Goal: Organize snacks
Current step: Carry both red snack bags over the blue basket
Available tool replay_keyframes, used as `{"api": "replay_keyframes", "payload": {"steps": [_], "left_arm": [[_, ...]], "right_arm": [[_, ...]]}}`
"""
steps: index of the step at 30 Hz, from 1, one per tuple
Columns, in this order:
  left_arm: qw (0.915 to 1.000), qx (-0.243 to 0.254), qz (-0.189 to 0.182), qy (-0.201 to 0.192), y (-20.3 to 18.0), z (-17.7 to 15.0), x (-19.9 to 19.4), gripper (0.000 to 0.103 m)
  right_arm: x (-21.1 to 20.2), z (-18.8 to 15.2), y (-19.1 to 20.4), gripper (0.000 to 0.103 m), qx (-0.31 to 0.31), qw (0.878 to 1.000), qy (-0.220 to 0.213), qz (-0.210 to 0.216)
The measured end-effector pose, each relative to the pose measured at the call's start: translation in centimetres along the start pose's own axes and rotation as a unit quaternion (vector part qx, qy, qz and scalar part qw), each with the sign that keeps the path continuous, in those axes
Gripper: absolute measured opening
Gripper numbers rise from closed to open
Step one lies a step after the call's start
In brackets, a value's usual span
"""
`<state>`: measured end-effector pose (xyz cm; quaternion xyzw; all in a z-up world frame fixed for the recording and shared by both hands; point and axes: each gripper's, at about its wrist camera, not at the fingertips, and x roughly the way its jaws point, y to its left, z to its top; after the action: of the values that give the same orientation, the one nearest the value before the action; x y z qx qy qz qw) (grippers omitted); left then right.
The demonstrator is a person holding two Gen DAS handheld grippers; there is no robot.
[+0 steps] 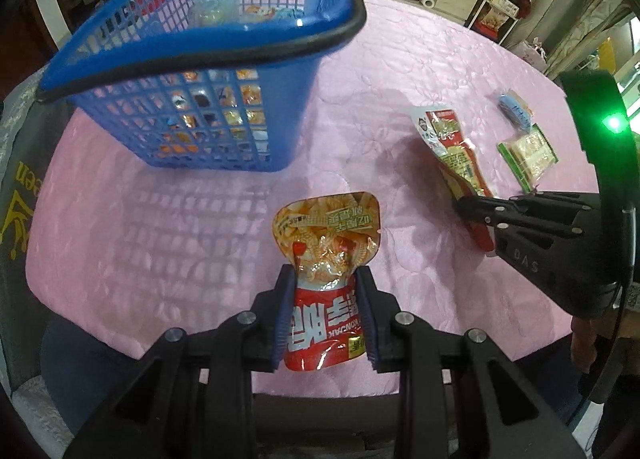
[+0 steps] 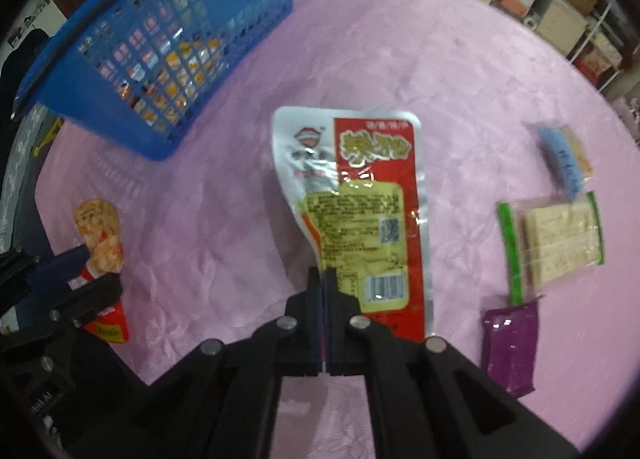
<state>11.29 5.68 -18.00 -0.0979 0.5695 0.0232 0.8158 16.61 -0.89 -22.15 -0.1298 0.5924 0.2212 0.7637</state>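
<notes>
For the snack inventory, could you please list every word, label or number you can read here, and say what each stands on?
"KONJAK": on the red and orange pouch held in the left tongs, seen upside down.
"DAS": on the black body of the right tongs.
Chinese characters on that pouch, and the print, code square and barcode on the red and silver packet: too small or blurred to read.
Gold lettering on the grey cloth: cut off.

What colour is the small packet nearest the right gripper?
Purple packet, plain and glossy; the right wrist view shows it best.
</notes>
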Motion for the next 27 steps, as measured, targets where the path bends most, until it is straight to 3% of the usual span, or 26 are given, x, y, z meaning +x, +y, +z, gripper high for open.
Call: {"api": "replay_keyframes", "payload": {"steps": [8,14,20,27], "left_arm": [[0.9989,0.015,-0.011,-0.042,-0.1,0.1,-4.8,0.028],[0.997,0.032,-0.014,-0.069,-0.7,1.1,-8.1,0.028],[0.9948,0.045,-0.02,-0.089,-0.9,3.2,-11.0,0.028],[0.9923,0.038,-0.005,-0.118,1.9,7.5,-13.9,0.028]], "right_arm": [[-4.7,-1.6,-1.4,0.002,0.026,0.998,-0.034,0.035],[-10.7,-1.6,-3.6,0.002,0.032,0.995,-0.074,0.058],[-13.4,1.0,-3.9,0.002,0.026,0.991,-0.107,0.071],[-16.8,5.0,-3.4,0.002,0.006,0.987,-0.142,0.075]]}}
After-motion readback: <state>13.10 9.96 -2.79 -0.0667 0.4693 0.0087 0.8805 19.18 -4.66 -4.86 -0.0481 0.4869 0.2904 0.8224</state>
